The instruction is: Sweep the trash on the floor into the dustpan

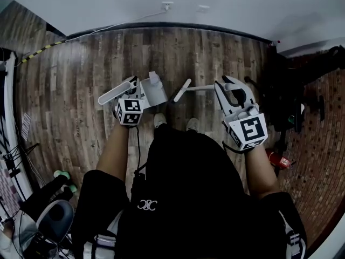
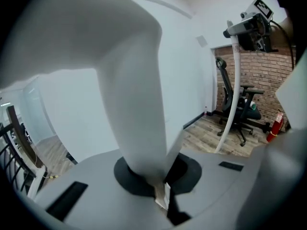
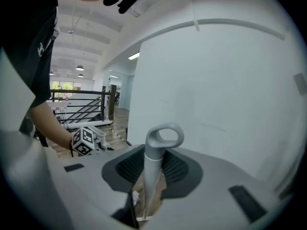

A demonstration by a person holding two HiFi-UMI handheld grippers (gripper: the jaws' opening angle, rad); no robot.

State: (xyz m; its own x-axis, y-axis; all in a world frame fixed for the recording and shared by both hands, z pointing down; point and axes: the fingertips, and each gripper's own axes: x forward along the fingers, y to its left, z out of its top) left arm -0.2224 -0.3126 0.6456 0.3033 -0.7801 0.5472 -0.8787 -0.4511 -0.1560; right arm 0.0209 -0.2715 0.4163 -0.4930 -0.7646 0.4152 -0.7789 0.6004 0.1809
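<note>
Left gripper (image 2: 152, 178) was clamped on the broad white handle (image 2: 127, 80) of the dustpan (image 1: 155, 92), whose pan was seen just ahead of the person's shoes (image 1: 160, 120) on the wood floor (image 1: 75, 74). Right gripper (image 3: 151, 183) was closed round the pale pole of the broom (image 3: 156, 162), close under its loop end. In the head view the pole was seen running inward from that gripper to a pale bar (image 1: 182, 90), taken to be the broom's head, near the pan. No trash could be picked out with certainty. A pale scrap (image 3: 136, 196) was glimpsed on the boards through the gap under the right jaws, but what it was could not be told.

Both tools were judged to be in hand and the sweeping itself not yet done. For the step to go well, the pan's lip would need to be pressed flat to the boards and held against sliding, with its mouth turned toward the broom. Short, low strokes would be called for, drawn toward the pan rather than flicked, so that light scraps were not scattered past it or driven under the lip. With the pole gripped so near its top, little leverage was on offer — the head might wander, and the strokes would best be made slowly.
</note>
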